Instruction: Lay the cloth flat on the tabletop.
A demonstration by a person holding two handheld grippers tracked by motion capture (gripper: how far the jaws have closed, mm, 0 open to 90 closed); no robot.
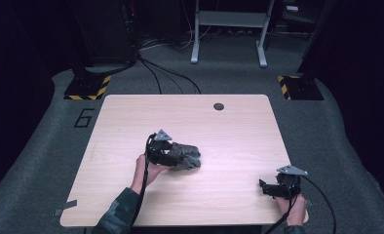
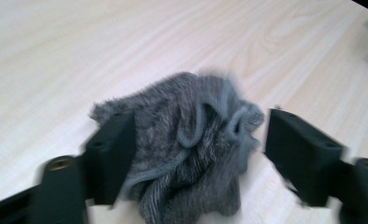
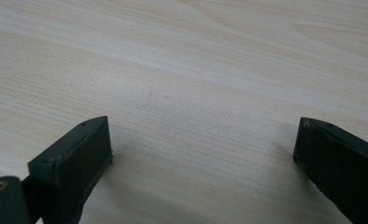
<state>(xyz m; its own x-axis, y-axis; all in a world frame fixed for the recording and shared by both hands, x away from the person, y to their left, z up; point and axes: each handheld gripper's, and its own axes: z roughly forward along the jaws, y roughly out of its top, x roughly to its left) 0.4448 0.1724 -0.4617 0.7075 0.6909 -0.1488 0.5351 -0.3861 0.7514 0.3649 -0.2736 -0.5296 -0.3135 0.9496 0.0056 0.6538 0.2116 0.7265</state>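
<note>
Between the left tool's [image 2: 198,144] parted jaws, crumpled grey knitted cloth [image 2: 191,154], right tool [image 3: 203,154] apart.

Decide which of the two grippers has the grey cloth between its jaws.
The left gripper: the crumpled grey cloth lies between its open jaws. The right gripper has bare table between its jaws.

At the centre of the high view lies a grey cloth [image 1: 186,156], a soft, fuzzy knit with rolled hems, matt. The table [image 1: 229,131] is pale wood-grain laminate, smooth with a faint sheen. Both grippers' jaws look like matt black plastic. The surrounding floor [image 1: 44,161] is grey, rough-looking carpet
</note>
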